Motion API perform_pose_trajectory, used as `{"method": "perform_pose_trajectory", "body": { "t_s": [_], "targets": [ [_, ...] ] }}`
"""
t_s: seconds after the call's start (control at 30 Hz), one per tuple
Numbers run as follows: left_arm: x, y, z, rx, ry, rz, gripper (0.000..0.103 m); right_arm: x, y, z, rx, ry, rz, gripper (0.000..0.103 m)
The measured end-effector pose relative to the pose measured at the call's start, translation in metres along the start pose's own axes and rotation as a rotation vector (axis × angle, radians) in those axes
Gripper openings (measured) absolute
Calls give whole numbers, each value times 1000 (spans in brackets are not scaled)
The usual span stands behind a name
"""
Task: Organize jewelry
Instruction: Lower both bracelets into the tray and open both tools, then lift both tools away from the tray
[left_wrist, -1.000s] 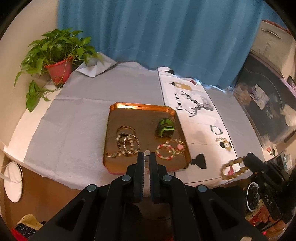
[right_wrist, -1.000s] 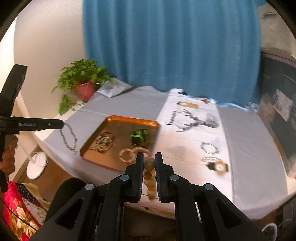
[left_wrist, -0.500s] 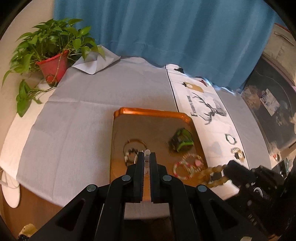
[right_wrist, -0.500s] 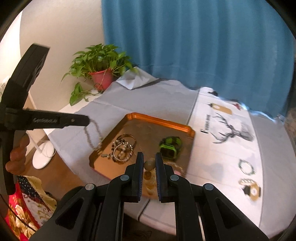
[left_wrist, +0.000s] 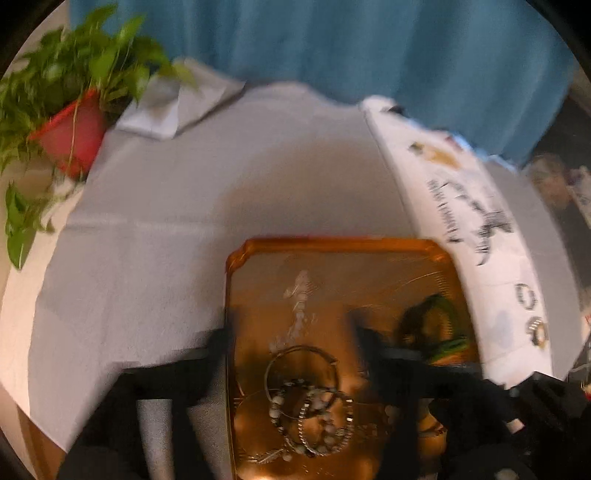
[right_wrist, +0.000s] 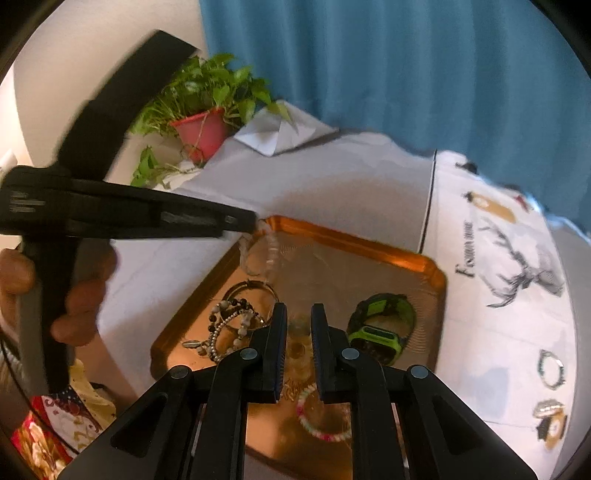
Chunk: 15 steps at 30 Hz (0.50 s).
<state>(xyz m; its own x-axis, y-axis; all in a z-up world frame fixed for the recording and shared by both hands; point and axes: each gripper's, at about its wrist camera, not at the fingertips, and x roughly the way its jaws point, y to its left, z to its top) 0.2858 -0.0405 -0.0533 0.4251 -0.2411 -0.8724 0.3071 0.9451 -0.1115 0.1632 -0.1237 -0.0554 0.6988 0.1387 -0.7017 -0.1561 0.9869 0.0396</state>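
L wrist: steep down, close over tray (left_wrist: 332, 245) | R wrist: shallower, from right | shared: tray (right_wrist: 354, 240), plant (left_wrist: 74, 125)

Warm indoor light, moderately bright. Left wrist view heavily motion-blurred throughout: potted plant (left_wrist: 70, 107), orange tray (left_wrist: 340, 245) rim and runner print all smeared. Right wrist view sharper; blur mostly on left gripper (right_wrist: 255, 220) and the chain falling from it. Tray shows warm glare near edge. Soft shadows on grey cloth (right_wrist: 332, 192). Fisheye bends edges, corners black.
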Motion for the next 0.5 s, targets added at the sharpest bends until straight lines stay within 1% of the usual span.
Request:
{"method": "perform_pose_trajectory", "body": {
  "t_s": [0.03, 0.07, 0.1, 0.13, 0.2, 0.27, 0.37, 0.5],
  "targets": [
    [2, 4, -3, -23, 2, 16, 96, 8, -1, -1, 3, 26, -13, 35],
    [2, 6, -5, -40, -2, 23, 96, 12, -2, -3, 12, 46, -27, 46],
    [0, 9, -10, -54, 0, 26, 96, 13, -4, -5, 24, 57, -33, 64],
    [0, 11, -13, -62, 9, 29, 96, 13, -7, -9, 50, 63, -38, 68],
    [-7, 16, -25, -83, 39, 40, 96, 8, -11, -15, 76, 69, -38, 69],
    [-20, 17, -38, -94, 46, 59, 96, -2, -13, -21, 89, 80, -55, 70],
    [-48, 17, -64, -122, 39, 105, 96, -27, -14, -30, 112, 73, -82, 73],
    [-96, 10, -110, -126, 8, 121, 96, -69, -6, -48, 134, 50, -129, 76]
  ]
}}
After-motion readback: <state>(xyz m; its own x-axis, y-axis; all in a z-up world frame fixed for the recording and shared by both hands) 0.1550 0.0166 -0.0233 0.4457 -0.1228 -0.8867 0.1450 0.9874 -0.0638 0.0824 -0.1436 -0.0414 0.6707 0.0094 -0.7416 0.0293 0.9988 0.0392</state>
